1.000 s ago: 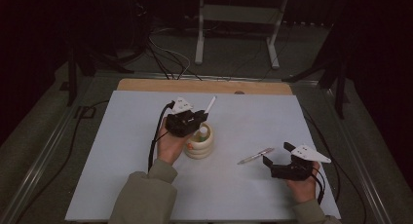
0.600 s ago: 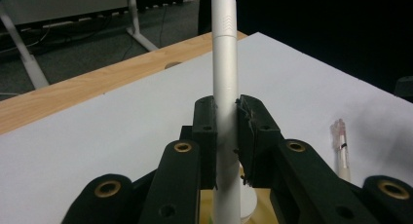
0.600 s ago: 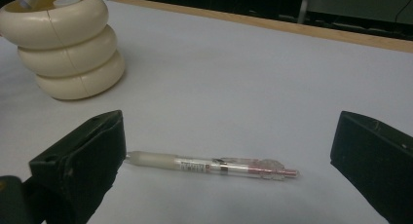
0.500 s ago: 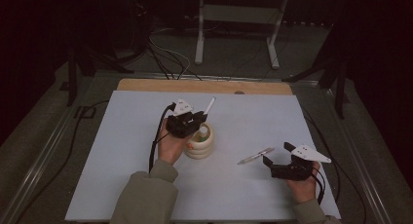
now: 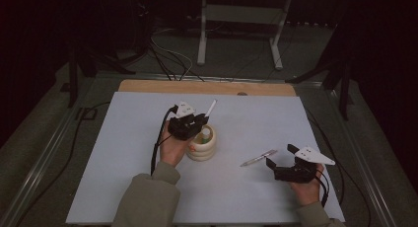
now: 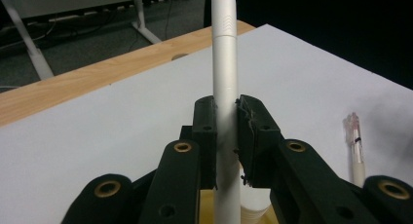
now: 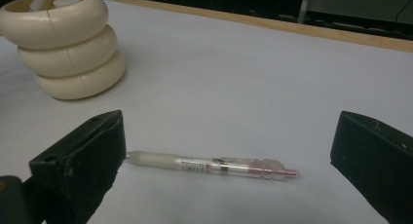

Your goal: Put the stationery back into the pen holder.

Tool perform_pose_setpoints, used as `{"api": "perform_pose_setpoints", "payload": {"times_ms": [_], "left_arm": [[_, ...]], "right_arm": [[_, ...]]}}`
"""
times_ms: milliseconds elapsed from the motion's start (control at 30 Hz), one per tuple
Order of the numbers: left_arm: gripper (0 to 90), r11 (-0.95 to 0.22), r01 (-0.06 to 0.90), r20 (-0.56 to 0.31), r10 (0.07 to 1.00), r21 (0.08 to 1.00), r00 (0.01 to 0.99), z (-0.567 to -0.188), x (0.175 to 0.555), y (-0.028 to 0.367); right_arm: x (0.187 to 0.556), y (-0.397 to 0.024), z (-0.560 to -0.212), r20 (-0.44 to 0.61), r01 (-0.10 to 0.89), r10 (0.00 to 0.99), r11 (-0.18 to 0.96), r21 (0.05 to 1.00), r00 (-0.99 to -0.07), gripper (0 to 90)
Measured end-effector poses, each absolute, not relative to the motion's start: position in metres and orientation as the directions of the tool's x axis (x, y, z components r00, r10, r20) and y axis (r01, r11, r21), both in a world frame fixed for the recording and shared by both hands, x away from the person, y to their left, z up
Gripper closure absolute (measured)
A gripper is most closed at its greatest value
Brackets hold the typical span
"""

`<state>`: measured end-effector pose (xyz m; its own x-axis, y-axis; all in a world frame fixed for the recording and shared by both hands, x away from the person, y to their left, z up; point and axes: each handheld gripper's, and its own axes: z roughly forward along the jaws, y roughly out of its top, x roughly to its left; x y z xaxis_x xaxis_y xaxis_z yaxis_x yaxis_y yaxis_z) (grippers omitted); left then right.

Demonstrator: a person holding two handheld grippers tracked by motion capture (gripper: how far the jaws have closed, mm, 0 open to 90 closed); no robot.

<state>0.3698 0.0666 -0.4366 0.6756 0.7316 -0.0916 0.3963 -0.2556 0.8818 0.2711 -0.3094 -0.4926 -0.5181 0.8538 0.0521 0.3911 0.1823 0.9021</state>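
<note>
My left gripper (image 5: 201, 119) hovers just above a cream, ring-stacked pen holder (image 5: 202, 147) near the middle of the white mat. It is shut on a white pen (image 5: 212, 107) that slants up and away; in the left gripper view the pads (image 6: 248, 131) pinch the white pen (image 6: 225, 87) at mid-barrel. My right gripper (image 5: 280, 156) rests low on the mat at the right, open. A clear pen with pink inside (image 5: 258, 158) lies flat on the mat just beyond its tips. In the right gripper view that pen (image 7: 214, 166) lies crosswise between the spread jaws of the gripper (image 7: 229, 126), untouched.
Another clear-and-pink pen (image 6: 354, 146) shows at the right of the left gripper view; whether it stands in the holder I cannot tell. The holder (image 7: 61, 44) sits at the far left of the right gripper view. A wooden table edge (image 5: 207, 87) borders the mat's far side.
</note>
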Motion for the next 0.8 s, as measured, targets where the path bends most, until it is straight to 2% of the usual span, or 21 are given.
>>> {"api": "perform_pose_setpoints", "payload": {"times_ms": [800], "left_arm": [[79.0,-0.257,0.418,-0.102,0.738,0.871,0.667,-0.4453,0.3701,0.0699]], "right_arm": [[0.2715,-0.309,-0.4928,0.052,0.392,0.853,0.183,0.902,-0.519,0.3]]}}
